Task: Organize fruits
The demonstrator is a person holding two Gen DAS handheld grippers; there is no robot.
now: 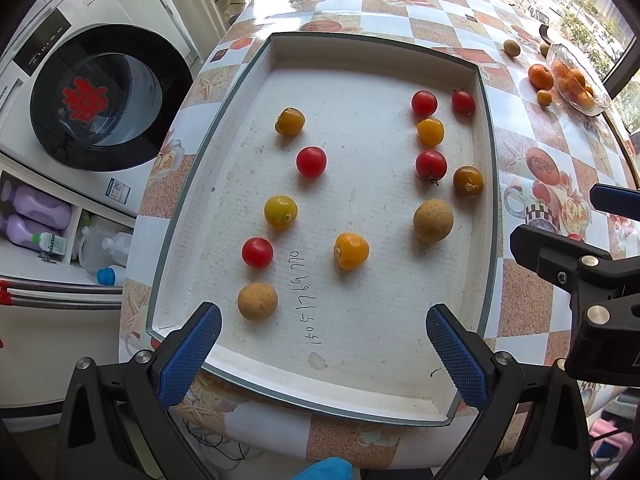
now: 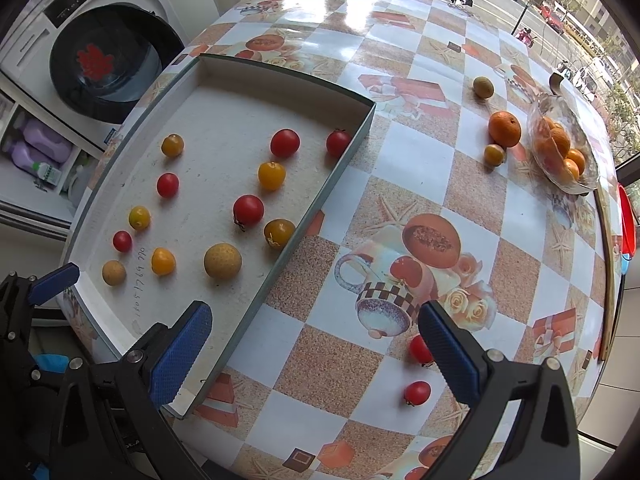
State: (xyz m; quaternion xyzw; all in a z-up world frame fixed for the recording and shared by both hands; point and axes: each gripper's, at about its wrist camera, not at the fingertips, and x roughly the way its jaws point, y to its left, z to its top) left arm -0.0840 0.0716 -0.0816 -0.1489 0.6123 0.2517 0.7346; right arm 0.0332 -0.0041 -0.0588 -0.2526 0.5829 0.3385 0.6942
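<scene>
A shallow white tray [image 1: 486, 152] [image 2: 320, 200] holds several red and yellow cherry tomatoes and two tan longans [image 1: 257, 301] [image 1: 433, 220]. My left gripper [image 1: 323, 354] is open and empty over the tray's near edge. My right gripper [image 2: 314, 350] is open and empty over the table right of the tray; it shows at the right edge of the left wrist view [image 1: 560, 232]. Two red cherry tomatoes [image 2: 419, 349] [image 2: 417, 393] lie on the table by its right finger. An orange [image 2: 505, 129], a small yellow fruit [image 2: 494, 155] and a longan [image 2: 483, 87] lie farther off.
A glass bowl [image 2: 576, 188] with several oranges stands at the table's far right. A washing machine [image 1: 100, 96] and a shelf with bottles [image 1: 40, 216] stand left of the table. The patterned tablecloth [image 2: 400, 160] covers the round table, whose edge curves close on the near side.
</scene>
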